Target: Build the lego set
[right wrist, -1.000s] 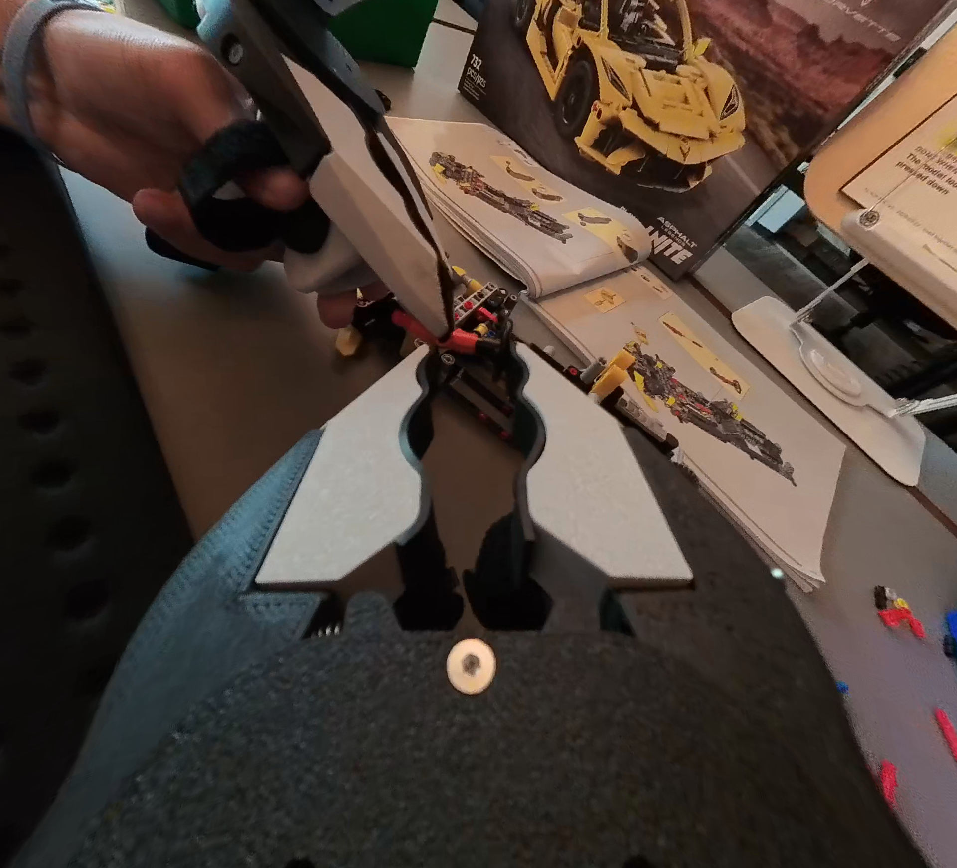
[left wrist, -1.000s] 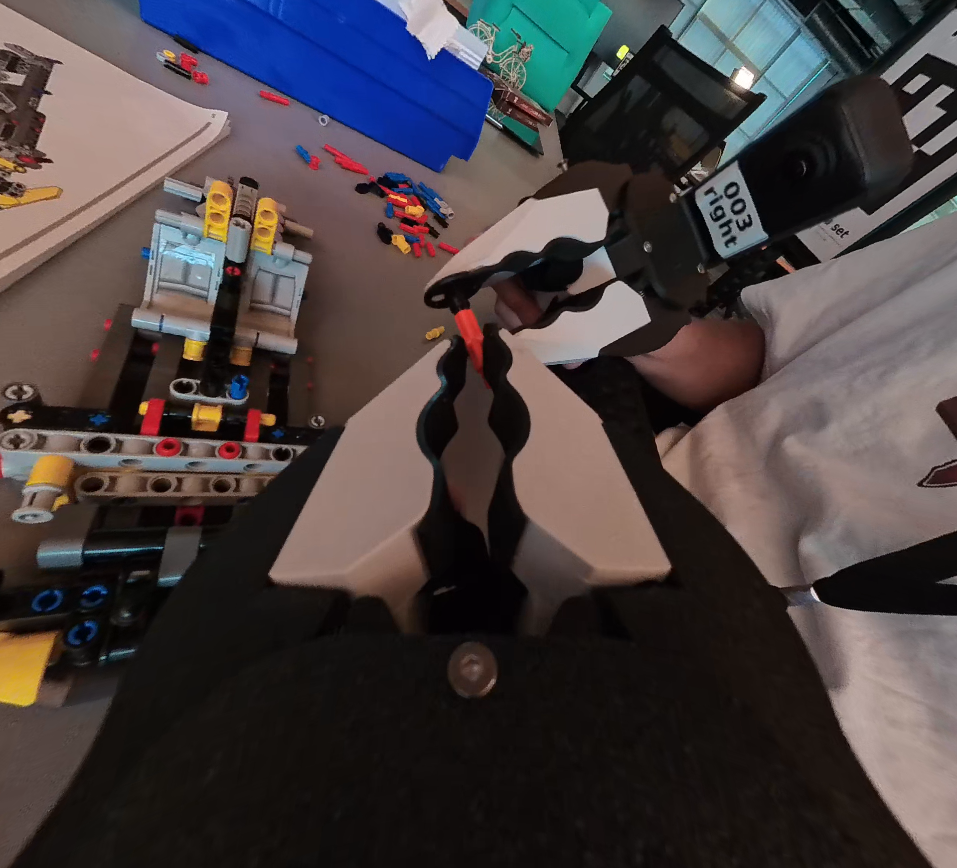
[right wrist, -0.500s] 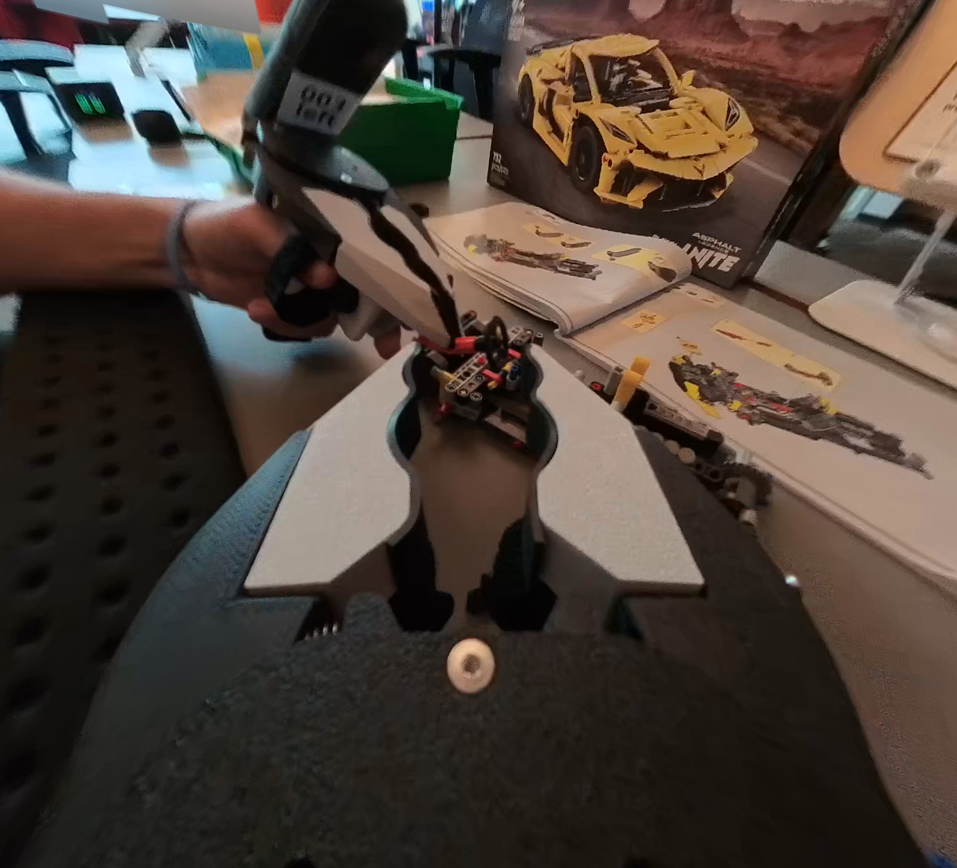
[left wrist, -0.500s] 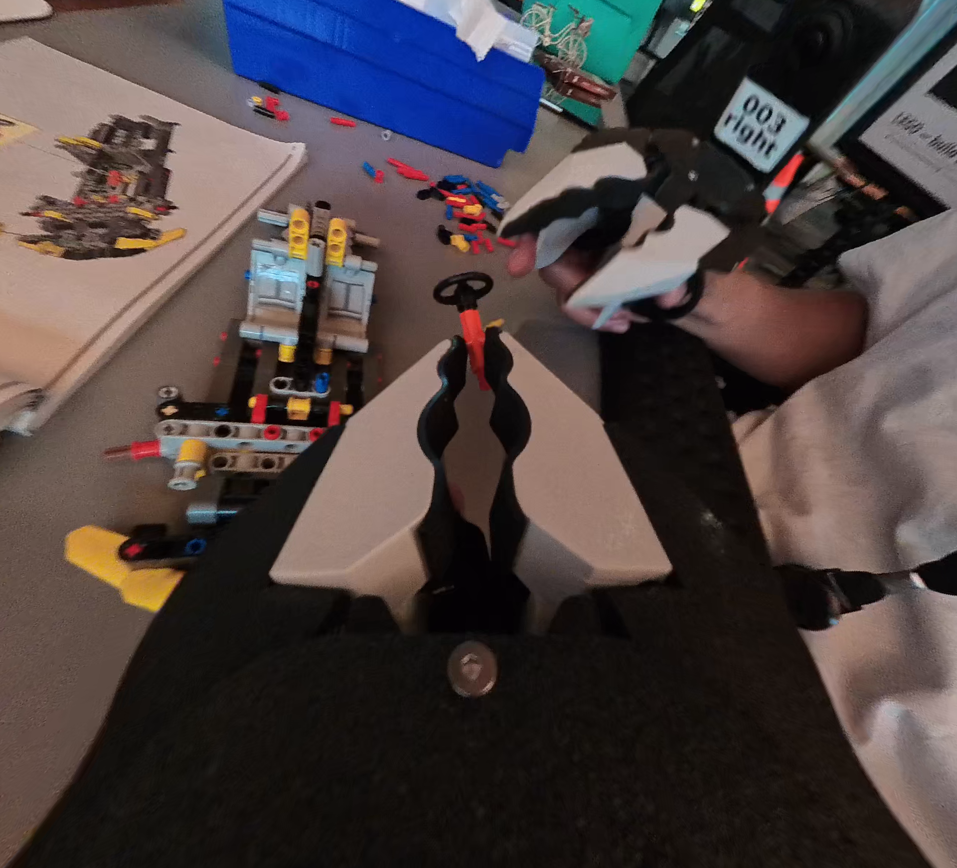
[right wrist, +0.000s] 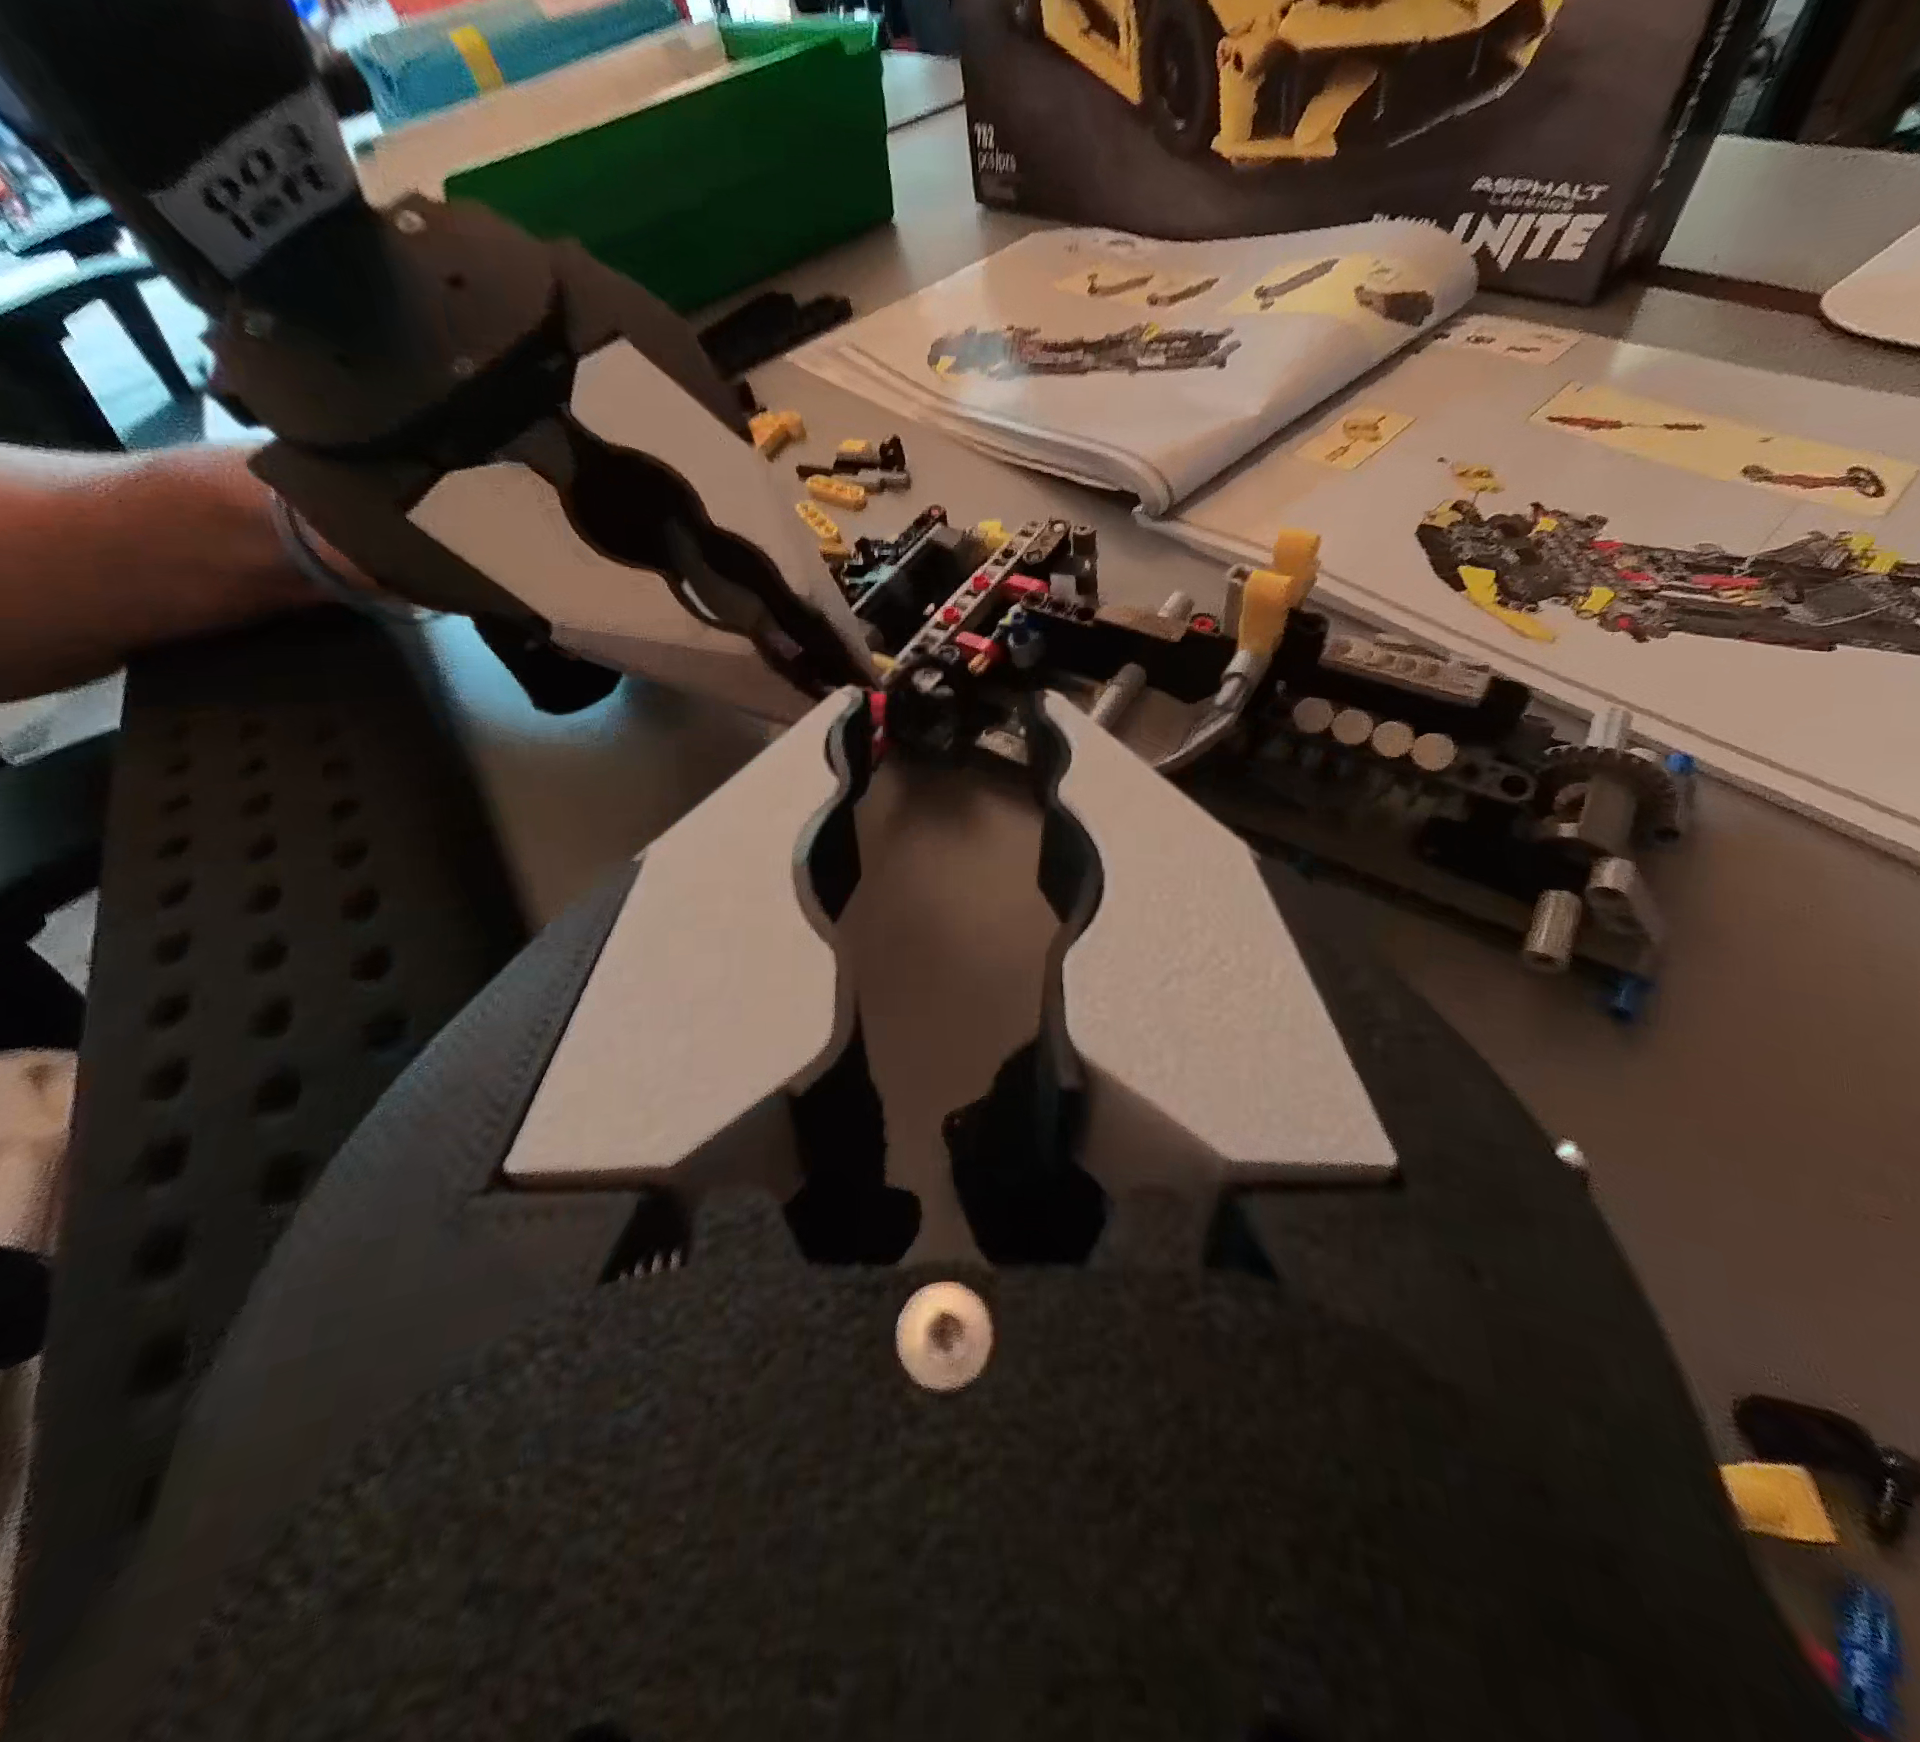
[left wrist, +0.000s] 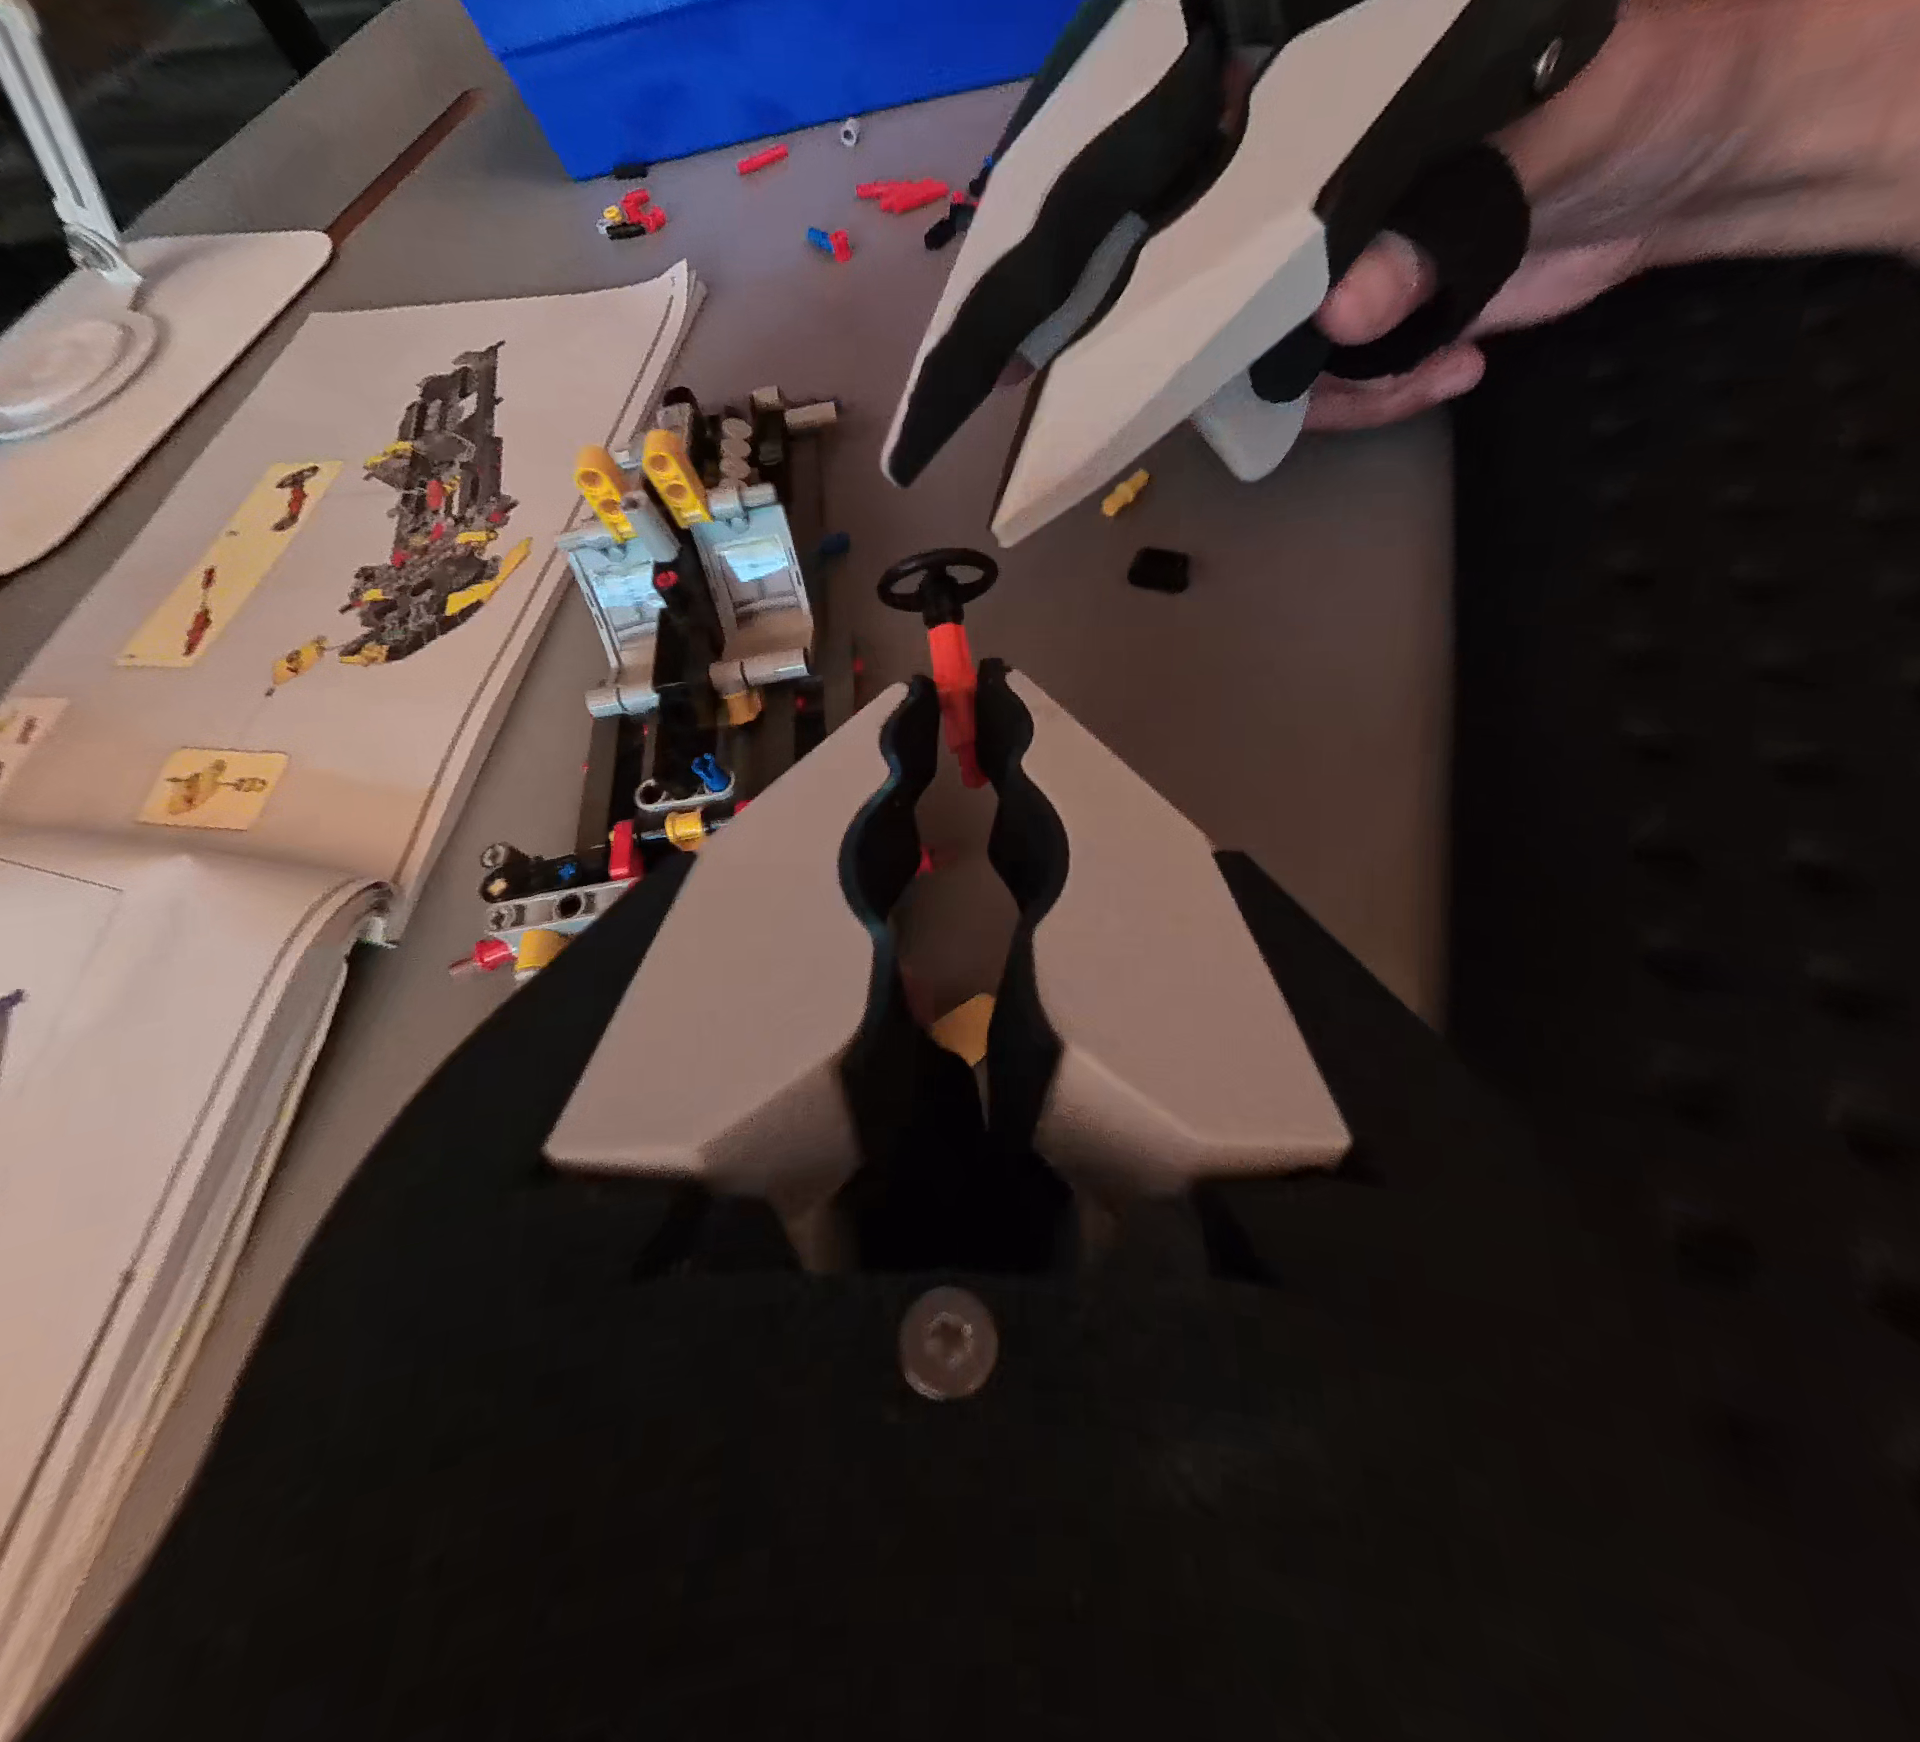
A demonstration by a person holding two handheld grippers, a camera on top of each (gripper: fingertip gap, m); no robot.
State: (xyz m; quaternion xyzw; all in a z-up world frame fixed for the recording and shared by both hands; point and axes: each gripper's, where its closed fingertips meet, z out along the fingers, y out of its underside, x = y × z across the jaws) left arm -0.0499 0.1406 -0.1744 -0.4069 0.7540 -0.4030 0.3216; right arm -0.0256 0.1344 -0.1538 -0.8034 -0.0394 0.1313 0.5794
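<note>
Booklet (left wrist: 312,549): open at the left of the left wrist view, where a second ago only its corner showed; the view has swung across the table.
Chassis (left wrist: 686,653): half-built, flat on the table left of centre, just beside the booklet's edge. It has not been moved and nothing grips it.
Steering wheel (left wrist: 936,578): black, seated on the end of a red axle (left wrist: 951,664), at centre frame and clear of the table. A second ago the other claw's fingers were round it; now it stands free on the axle.
Left gripper (left wrist: 951,705): closed on the red axle at the fingertips, as before, now carried in low beside the chassis's right flank.
Right gripper (left wrist: 951,503): upper right of centre, fingers parted and empty, lifted just off the wheel.
Same, right wrist view: right gripper (right wrist: 948,716) spread at centre, the left gripper's tips (right wrist: 831,669) coming in from the upper left, and the chassis (right wrist: 1351,726) running off to the right.
Meaning: the wheel-and-axle sub-assembly looks finished and let go. Fitting it into the chassis near the grey seats is probably next, with the free claw bracing the frame.
</note>
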